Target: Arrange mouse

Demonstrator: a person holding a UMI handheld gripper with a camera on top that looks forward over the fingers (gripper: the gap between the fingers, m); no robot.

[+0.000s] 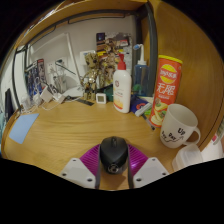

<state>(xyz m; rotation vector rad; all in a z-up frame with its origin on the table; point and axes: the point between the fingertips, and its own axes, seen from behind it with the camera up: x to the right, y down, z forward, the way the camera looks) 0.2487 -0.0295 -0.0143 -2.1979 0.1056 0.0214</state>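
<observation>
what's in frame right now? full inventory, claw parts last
mouse: 1, black, on the desk between the claw fingers
desk: 1, light wood, under everything
mug: 1, white with dark print, right of the mouse
chip can: 1, red and yellow, upright behind the mug
pump bottle: 1, white with red label, at the desk's back, left of the can
figurine: 1, gold and dark, left of the bottle
blue sheet: 1, pale blue, flat at the desk's left side
claw: 1, white fingers with purple pads flanking the mouse; contact not clear
</observation>
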